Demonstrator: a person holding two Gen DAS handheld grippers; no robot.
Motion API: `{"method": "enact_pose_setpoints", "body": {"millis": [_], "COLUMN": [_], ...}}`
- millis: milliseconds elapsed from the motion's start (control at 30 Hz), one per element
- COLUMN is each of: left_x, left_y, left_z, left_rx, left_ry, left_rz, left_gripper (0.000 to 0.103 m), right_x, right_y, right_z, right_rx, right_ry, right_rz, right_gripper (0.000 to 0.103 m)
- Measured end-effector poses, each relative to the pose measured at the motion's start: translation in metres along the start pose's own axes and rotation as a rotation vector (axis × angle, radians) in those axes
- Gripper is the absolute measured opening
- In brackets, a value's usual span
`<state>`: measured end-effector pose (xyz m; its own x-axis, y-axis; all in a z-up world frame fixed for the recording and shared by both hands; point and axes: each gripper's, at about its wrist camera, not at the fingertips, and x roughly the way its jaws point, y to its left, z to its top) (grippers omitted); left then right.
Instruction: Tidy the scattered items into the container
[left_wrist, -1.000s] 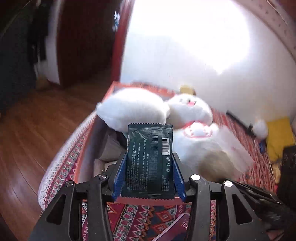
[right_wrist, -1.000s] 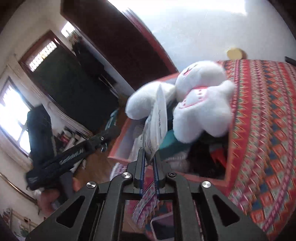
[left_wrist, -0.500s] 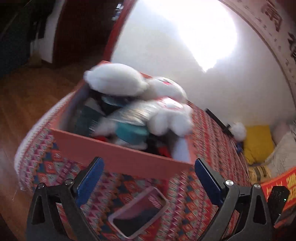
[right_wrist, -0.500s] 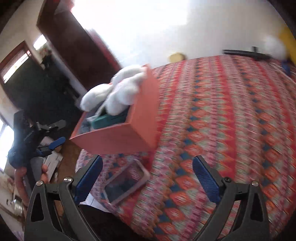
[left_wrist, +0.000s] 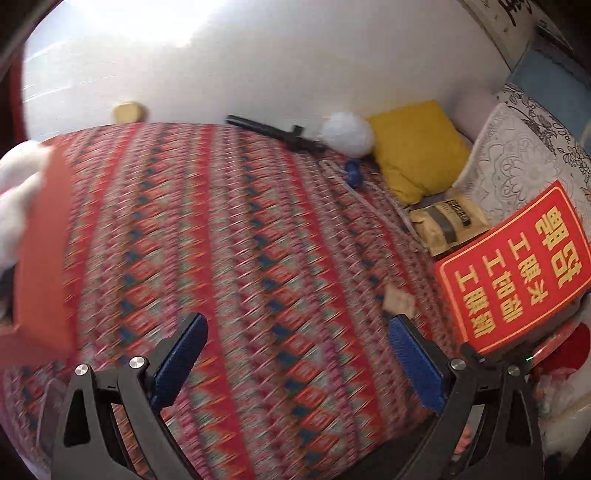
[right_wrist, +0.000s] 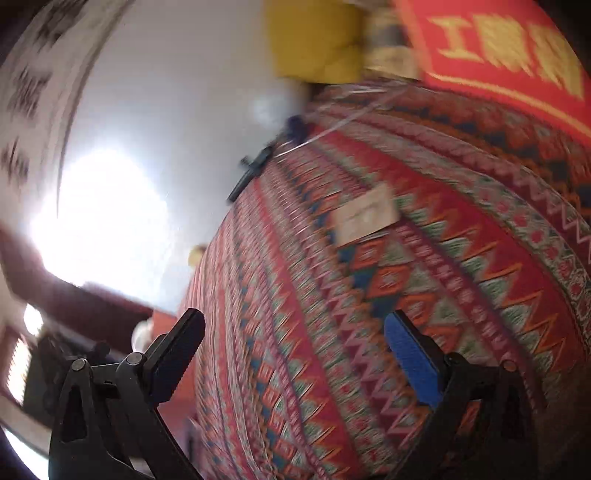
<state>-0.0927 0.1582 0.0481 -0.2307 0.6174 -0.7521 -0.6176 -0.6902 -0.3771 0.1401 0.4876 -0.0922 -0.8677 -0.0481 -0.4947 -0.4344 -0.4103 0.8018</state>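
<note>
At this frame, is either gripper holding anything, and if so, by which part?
Nothing is held. The left gripper and the right gripper both stand wide open, with only the patterned bedspread visible between their fingers.

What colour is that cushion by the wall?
Yellow. The cushion shows best in the left wrist view.

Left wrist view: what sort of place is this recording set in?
Most likely a bedroom in a home. A wide bed under a red patterned bedspread fills the view, with a yellow pillow and a floral grey pillow piled at one end against a plain white wall.
</note>
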Motion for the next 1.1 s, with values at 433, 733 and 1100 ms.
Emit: {"method": "enact_pose_setpoints", "body": {"millis": [433,733,1100], "left_x": [0.269,0.486,0.441], "left_y": [-0.147,-0.168,-0.182], "left_z": [0.217,0.313,0.282], "left_rx": [0.114,0.092,0.083], "left_ry": [0.129,0.274,0.268], "left_rz": [-0.005,0.172,0.025], "left_gripper": [0.099,0.097,0.017], "right_x": [0.135,0.144,0.146], "right_y": [-0.036,-0.056,-0.057], "right_z": [0.083,0.083,0.077], "right_rx": [-0.1,-0.071,-0.059], "right_ry": [0.165,0.172,0.164], "right_rz": [0.071,0.329,0.373], "right_gripper": [0.011,0.004,0.004]}}
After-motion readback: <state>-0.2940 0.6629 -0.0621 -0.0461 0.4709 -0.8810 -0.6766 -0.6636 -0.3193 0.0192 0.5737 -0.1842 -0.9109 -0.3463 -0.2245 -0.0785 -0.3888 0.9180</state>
